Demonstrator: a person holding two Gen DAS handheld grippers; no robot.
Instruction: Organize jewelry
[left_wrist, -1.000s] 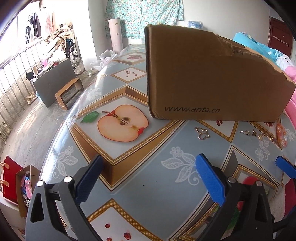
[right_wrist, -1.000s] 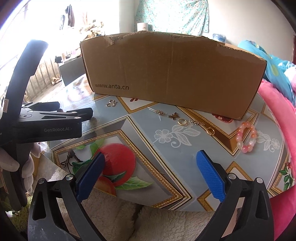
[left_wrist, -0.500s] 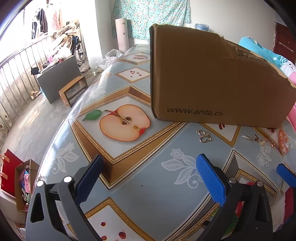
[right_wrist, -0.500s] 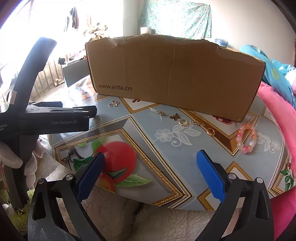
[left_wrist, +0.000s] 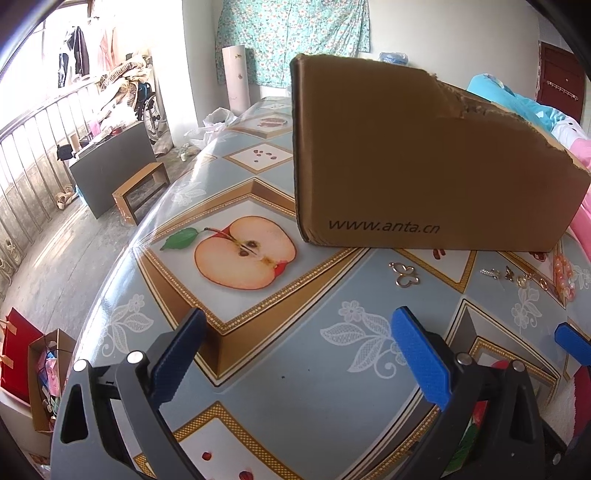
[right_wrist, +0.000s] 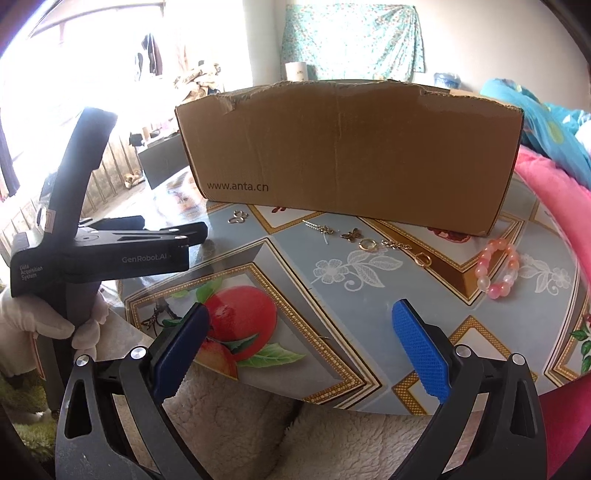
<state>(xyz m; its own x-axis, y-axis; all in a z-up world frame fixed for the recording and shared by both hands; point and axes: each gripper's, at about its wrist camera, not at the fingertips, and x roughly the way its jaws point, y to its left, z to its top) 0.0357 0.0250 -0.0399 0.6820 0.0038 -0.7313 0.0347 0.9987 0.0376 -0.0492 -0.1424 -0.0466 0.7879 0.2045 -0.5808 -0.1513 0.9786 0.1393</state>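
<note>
Patterned table (right_wrist: 369, 295), cardboard box (right_wrist: 347, 151) interior hidden, small trinkets (right_wrist: 354, 234) possibly charms

A plain brown cardboard box (right_wrist: 347, 155) is sitting on a blue, gold-bordered, fruit-patterned tablecloth (right_wrist: 332, 295) beside a pink beaded bracelet (right_wrist: 496, 271).

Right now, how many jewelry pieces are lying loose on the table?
7, in a row before the cardboard box: clover charm, pin, butterfly, ring, chain, hoop, pink bead bracelet. The box may hide more.
</note>
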